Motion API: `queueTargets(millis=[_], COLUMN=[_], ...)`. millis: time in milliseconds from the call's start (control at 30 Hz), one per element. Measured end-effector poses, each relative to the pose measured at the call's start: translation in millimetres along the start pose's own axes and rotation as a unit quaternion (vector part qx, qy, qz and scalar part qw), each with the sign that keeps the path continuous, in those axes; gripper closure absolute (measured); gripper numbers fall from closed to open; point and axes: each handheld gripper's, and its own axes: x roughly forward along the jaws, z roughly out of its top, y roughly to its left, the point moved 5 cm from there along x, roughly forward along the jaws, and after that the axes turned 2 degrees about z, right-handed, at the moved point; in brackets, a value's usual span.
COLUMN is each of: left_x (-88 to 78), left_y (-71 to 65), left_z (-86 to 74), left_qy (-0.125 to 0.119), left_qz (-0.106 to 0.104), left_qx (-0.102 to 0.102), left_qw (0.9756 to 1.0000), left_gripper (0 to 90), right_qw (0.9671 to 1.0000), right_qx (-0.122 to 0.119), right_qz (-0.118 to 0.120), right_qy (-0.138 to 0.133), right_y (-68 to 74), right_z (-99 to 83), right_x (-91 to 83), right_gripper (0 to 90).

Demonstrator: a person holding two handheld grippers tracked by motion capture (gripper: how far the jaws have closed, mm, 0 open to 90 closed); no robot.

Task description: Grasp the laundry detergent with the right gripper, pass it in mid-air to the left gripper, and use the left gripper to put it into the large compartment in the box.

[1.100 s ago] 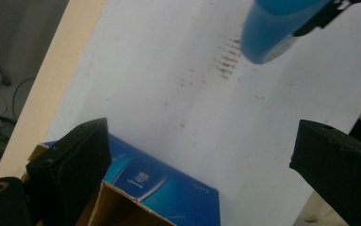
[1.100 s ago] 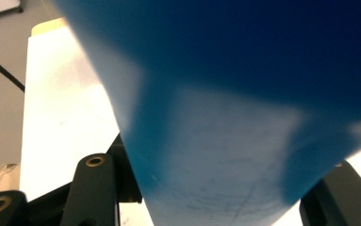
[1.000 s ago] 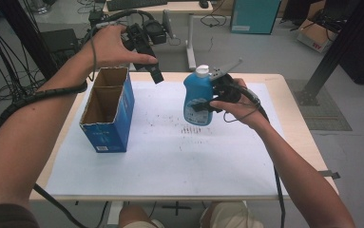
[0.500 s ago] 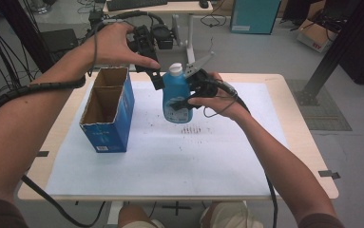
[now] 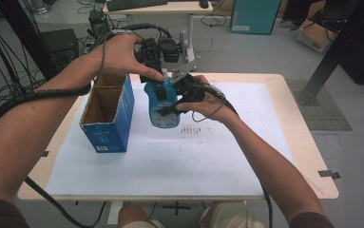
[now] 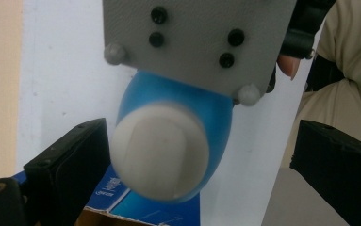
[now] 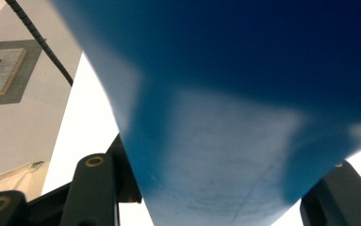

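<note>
High view: the right gripper [image 5: 172, 97] has its jaws clamped on the blue bottle [image 5: 163, 107], held above the worktop [image 5: 284, 95] near its centre, just to the 3 o'clock side of the open box [image 5: 106, 111]. The left gripper [image 5: 153, 66] hangs over the bottle's top at 12 o'clock. Left gripper view: its jaws stand wide apart on either side of the white cap [image 6: 159, 157], the cap between them and, as far as shows, untouched. Right gripper view: the bottle's blue wall [image 7: 225, 141] sits tight between the jaws.
</note>
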Motion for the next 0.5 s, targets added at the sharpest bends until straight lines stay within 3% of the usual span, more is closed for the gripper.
queueTargets(millis=[100,133,167,200,233,267,333,367,433,467,500], left_x=[2.2,3.7,5.0,4.3,5.4,6.0,7.3,8.0,9.0,10.5,11.2], left_y=[-2.4,-3.4,-4.3,-4.0,-4.3,-4.5,-4.5,-4.3,-3.7,-4.8,-4.2], left_z=[0.7,1.9,2.4,2.0,2.3,2.4,2.3,1.8,1.0,0.6,0.0], left_qy=[0.003,-0.006,-0.008,-0.002,-0.003,-0.003,-0.001,0.002,0.005,0.005,0.006], left_qz=[-0.002,-0.006,-0.007,-0.002,-0.001,-0.002,-0.001,-0.003,-0.003,-0.018,-0.011], left_qx=[0.000,0.000,0.000,0.002,0.001,0.002,0.004,0.004,0.005,0.004,0.002], left_qw=[1.0000,1.0000,0.9999,1.0000,1.0000,1.0000,1.0000,1.0000,1.0000,0.9998,0.9999], left_gripper=[5.0,5.1,5.1,5.2,5.1,5.1,5.1,5.0,5.0,5.0,5.0], right_qw=[0.9999,0.9998,1.0000,0.9995,0.9995,0.9983,0.9981,0.9969,0.9967,0.9972,0.9981], right_qx=[-0.011,0.014,0.005,-0.027,-0.031,-0.058,-0.059,-0.075,-0.079,-0.072,-0.059], right_qz=[0.005,0.004,0.005,0.007,0.007,0.008,0.013,0.010,0.007,0.012,0.015], right_qy=[0.000,-0.010,-0.007,-0.010,-0.010,-0.003,-0.008,-0.020,-0.017,-0.017,-0.008], right_y=[3.0,7.1,7.4,3.0,3.3,1.0,2.8,0.7,1.1,3.3,6.4], right_z=[2.5,4.8,4.9,3.5,3.7,3.8,4.9,6.9,7.9,7.9,7.4], right_x=[-0.1,0.9,0.6,2.1,1.9,0.4,0.6,1.6,1.0,0.6,-0.5], right_gripper=[44.0,44.0,44.0,44.0,44.0,44.0,44.0,43.9,43.9,44.0,43.9])
